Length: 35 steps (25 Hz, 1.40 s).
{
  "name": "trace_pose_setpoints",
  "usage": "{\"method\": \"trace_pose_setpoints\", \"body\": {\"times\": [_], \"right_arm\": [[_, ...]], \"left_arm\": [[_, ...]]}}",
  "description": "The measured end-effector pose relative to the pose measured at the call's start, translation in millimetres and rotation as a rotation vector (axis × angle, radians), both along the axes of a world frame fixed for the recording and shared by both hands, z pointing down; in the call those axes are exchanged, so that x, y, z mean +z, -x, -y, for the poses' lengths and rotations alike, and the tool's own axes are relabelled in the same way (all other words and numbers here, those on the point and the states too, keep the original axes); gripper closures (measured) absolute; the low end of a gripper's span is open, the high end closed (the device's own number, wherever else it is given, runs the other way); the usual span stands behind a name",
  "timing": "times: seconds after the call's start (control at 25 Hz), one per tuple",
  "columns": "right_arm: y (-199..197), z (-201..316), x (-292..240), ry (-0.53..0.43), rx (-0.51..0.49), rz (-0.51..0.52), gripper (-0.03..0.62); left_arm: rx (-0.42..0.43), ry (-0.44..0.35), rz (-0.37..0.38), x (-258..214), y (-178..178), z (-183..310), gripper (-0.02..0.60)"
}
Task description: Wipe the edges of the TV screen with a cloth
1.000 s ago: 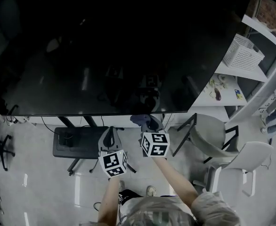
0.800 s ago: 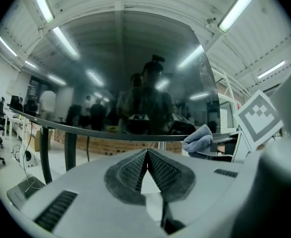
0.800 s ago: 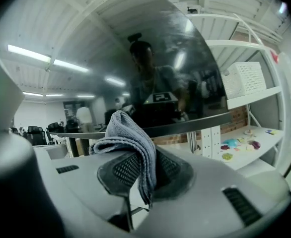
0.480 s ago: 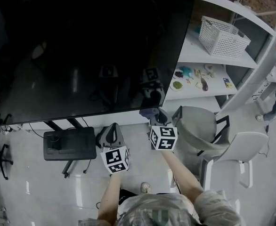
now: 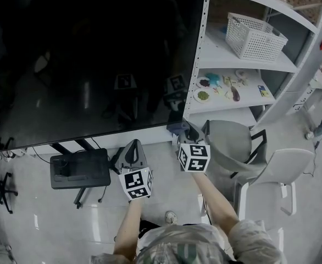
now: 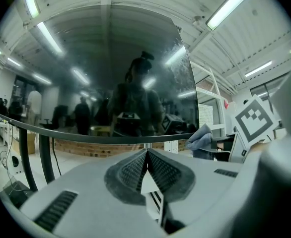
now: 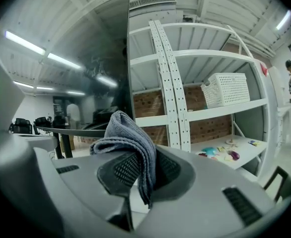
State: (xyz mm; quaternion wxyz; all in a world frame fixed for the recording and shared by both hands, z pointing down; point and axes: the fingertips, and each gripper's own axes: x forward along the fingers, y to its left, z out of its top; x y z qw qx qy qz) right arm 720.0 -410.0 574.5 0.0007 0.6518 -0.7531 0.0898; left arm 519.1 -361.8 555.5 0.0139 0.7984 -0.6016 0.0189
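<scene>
The big dark TV screen (image 5: 89, 59) fills the upper left of the head view; its bottom edge (image 5: 95, 133) runs left to right and its right edge (image 5: 196, 48) meets the shelving. My right gripper (image 5: 178, 128) is shut on a folded grey-blue cloth (image 7: 128, 135), held just below the screen's lower right corner. The cloth (image 5: 176, 127) also shows in the head view and, at the right, the cloth (image 6: 201, 140) in the left gripper view. My left gripper (image 5: 132, 150) hangs lower, below the bottom edge, shut with nothing between its jaws (image 6: 146, 157).
White shelving (image 5: 243, 65) stands right of the screen, with a white basket (image 5: 255, 36) and small plates (image 5: 204, 96). Two grey chairs (image 5: 229, 142) sit at the right. A dark box (image 5: 78, 168) and the TV stand legs (image 5: 76, 144) are on the floor below the screen.
The view has swung right: the screen's right edge and the shelving now sit nearer the middle. Both grippers drifted slightly right, the right one keeping hold of the cloth at the lower right corner.
</scene>
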Motion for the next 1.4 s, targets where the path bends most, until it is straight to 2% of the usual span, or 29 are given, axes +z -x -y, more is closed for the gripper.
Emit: {"method": "trace_pose_setpoints", "body": {"times": [0.28, 0.48, 0.6, 0.8, 0.96, 1.12, 1.4], "right_arm": [[-13, -18, -1, -0.001, 0.043, 0.012, 0.545], [-1, -53, -26, -0.069, 0.040, 0.029, 0.545], [19, -74, -49, -0.124, 0.000, 0.031, 0.545], [64, -107, -81, -0.203, -0.127, 0.029, 0.545], [92, -122, -94, -0.237, -0.204, 0.030, 0.545], [104, -123, -95, -0.229, -0.234, 0.016, 0.545], [98, -129, -95, -0.227, -0.218, 0.008, 0.545]], "left_arm": [[-0.011, -0.015, -0.011, -12, 6, -14, 0.566], [-0.008, -0.044, -0.028, -34, 4, -35, 0.566], [-0.011, -0.063, -0.035, -46, 4, -50, 0.566], [-0.014, -0.118, -0.014, -69, 1, -78, 0.566], [-0.013, -0.169, -0.002, -87, 2, -93, 0.566], [-0.027, -0.201, 0.004, -99, 6, -98, 0.566], [-0.019, -0.216, 0.002, -105, 2, -104, 0.566]]}}
